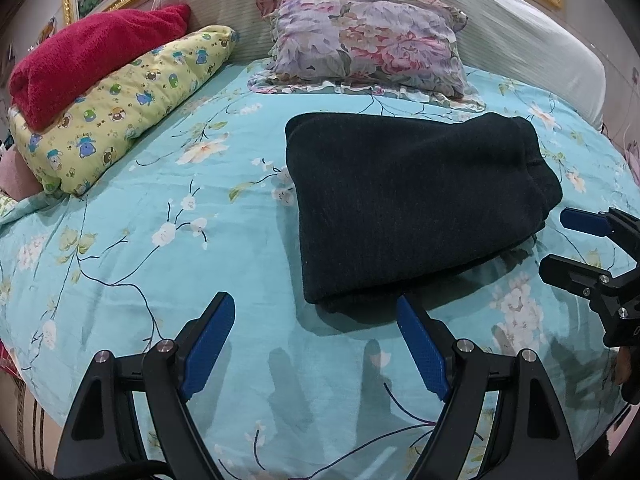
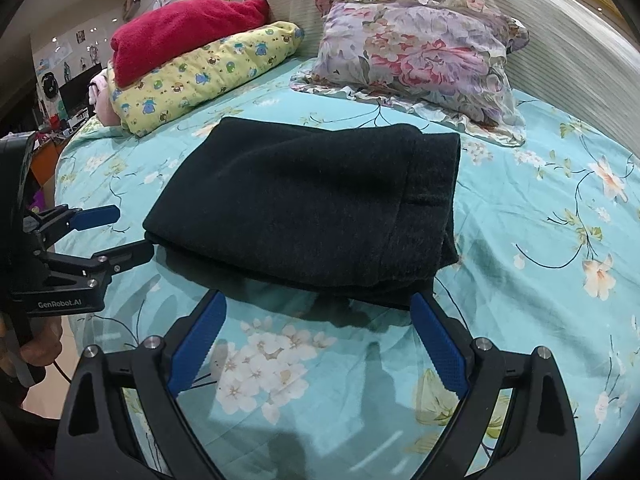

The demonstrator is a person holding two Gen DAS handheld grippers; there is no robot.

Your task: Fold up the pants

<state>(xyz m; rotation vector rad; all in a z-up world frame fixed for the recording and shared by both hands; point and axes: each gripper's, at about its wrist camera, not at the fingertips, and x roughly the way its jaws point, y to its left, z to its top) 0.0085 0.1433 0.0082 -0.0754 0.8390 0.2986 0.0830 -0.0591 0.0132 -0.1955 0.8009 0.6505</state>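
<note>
The dark pants [image 1: 408,204] lie folded into a thick rectangle on the turquoise flowered bedsheet [image 1: 160,208]; they also show in the right wrist view [image 2: 312,204]. My left gripper [image 1: 314,300] is open and empty, just in front of the near edge of the pants, toward their left corner. My right gripper [image 2: 316,300] is open and empty, in front of the near edge toward the right corner. The right gripper also shows at the right edge of the left wrist view [image 1: 556,240], and the left gripper at the left edge of the right wrist view [image 2: 132,232].
A floral pillow [image 1: 368,44] leans on the padded headboard [image 1: 500,20] behind the pants. A yellow cartoon-print quilt [image 1: 128,104] with a red blanket [image 1: 92,56] on it lies at the back left. The bed's edge runs along the left [image 2: 64,184].
</note>
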